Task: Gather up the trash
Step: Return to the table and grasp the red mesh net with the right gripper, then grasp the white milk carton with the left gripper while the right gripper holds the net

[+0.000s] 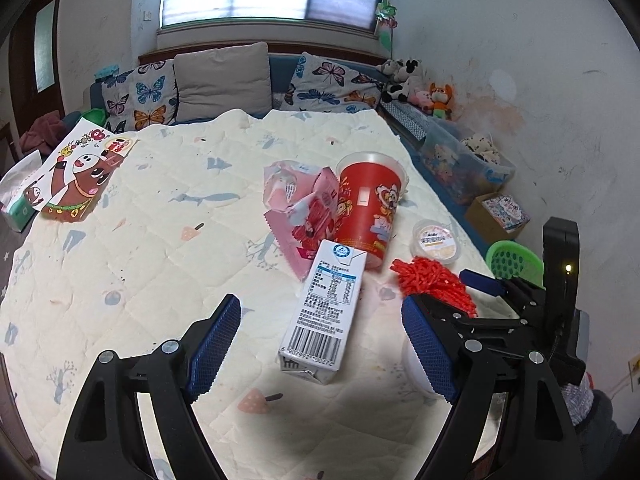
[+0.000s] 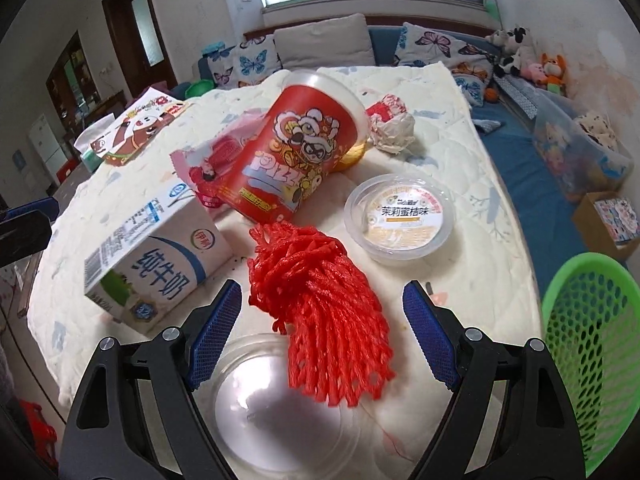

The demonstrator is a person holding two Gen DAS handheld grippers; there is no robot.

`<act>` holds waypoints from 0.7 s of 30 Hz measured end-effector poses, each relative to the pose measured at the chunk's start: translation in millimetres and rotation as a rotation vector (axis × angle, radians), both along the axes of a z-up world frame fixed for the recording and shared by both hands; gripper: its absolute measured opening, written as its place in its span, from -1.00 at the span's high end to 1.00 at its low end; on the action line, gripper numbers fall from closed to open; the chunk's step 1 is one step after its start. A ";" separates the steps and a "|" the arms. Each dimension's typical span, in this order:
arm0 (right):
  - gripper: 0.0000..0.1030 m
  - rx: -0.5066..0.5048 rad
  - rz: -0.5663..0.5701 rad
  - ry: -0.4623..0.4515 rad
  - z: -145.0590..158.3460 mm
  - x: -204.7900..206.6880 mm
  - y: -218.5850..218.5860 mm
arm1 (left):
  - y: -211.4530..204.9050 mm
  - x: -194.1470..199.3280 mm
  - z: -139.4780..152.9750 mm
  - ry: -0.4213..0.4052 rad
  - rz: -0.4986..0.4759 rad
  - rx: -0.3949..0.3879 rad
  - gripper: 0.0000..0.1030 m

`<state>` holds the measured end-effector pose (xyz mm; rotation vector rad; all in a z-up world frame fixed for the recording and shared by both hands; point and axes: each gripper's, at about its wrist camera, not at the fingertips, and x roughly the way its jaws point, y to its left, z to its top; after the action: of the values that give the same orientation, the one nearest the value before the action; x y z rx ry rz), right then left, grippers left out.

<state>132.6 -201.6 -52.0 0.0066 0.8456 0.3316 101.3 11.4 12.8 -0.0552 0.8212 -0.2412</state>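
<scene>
Left wrist view: your left gripper (image 1: 320, 344), jaws spread and empty, frames the milk carton (image 1: 320, 312) at lower centre; lower and clamp.

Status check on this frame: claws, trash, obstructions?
Left claw open over milk carton. Right claw open over red mesh net. Nothing held. Green basket at right, path clear.

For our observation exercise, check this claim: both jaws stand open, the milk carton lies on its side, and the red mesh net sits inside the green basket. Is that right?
Not quite. The red mesh net lies on the quilted table cover, partly over a clear plastic lid, not in the green basket, as the right wrist view shows. The milk carton does lie on its side, and both jaws stand open.
</scene>
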 end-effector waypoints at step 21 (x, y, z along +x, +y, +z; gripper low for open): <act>0.02 0.066 -0.033 -0.046 17.6 -18.1 -18.2 | -9.2 11.1 -49.4 0.060 -0.025 0.040 -0.55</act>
<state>114.5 -219.8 -34.4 0.0739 0.7876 0.3277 112.4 2.1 -36.6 -0.0145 0.8865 -0.2479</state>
